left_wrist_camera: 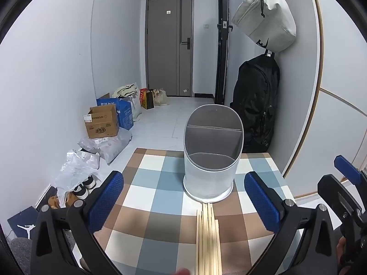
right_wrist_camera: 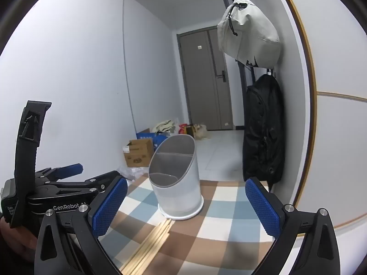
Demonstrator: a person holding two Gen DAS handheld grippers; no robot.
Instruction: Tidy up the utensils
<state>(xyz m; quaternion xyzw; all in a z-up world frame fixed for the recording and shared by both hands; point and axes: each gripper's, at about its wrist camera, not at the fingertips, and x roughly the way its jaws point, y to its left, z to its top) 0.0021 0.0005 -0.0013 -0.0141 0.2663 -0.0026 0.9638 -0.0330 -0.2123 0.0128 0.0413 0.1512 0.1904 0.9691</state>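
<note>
the chopsticks (left_wrist_camera: 207, 240) lie pointing at the white holder (left_wrist_camera: 212, 153), right under the wide open, empty left gripper (left_wrist_camera: 183, 204); the right gripper (right_wrist_camera: 185, 208), also wide open and empty, is farther

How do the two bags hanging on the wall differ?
The upper bag is pale grey and slumps sideways in a rounded shape; the black backpack below it is dark and hangs straight. The backpack looks longer, reaching down behind the table, while the pale bag stays high. Both hang on the right wall.
</note>
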